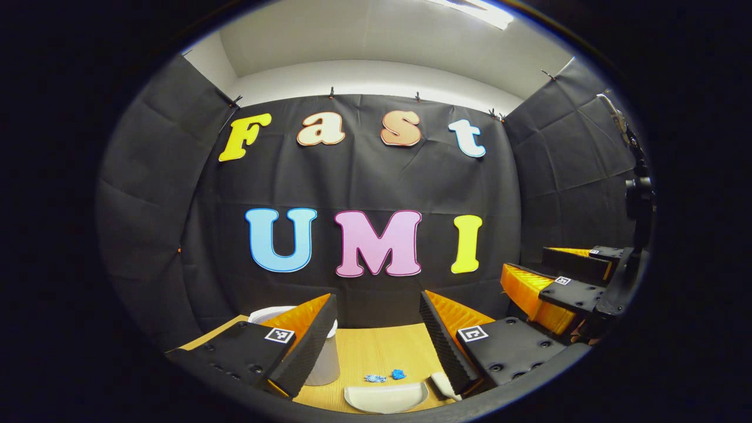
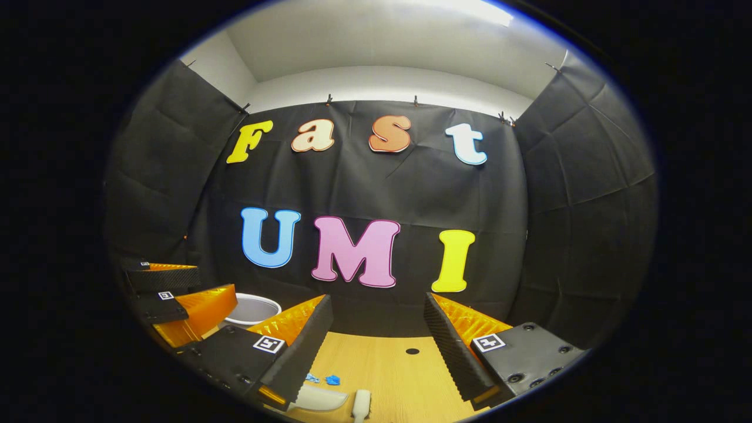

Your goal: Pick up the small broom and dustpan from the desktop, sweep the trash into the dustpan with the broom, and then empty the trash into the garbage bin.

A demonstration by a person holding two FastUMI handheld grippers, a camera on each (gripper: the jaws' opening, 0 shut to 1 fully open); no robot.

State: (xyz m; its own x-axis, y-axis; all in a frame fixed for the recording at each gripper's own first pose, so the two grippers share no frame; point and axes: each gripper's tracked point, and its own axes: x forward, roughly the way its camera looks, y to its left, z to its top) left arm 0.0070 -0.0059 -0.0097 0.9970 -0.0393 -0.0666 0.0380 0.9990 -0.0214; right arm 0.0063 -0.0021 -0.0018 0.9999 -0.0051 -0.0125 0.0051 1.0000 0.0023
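Lower frame: the left hand-held gripper [image 1: 376, 329] and right hand-held gripper [image 2: 376, 329] — dark screwed blocks, square black-and-white markers, ridged inner faces.

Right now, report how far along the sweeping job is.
Nothing looks done yet. Both tools, left and right, are open and empty above the desktop. The dustpan and broom lie ungrasped, blue trash sits beyond the dustpan, unswept. Left: grasp both, sweep, then empty into the white bin.
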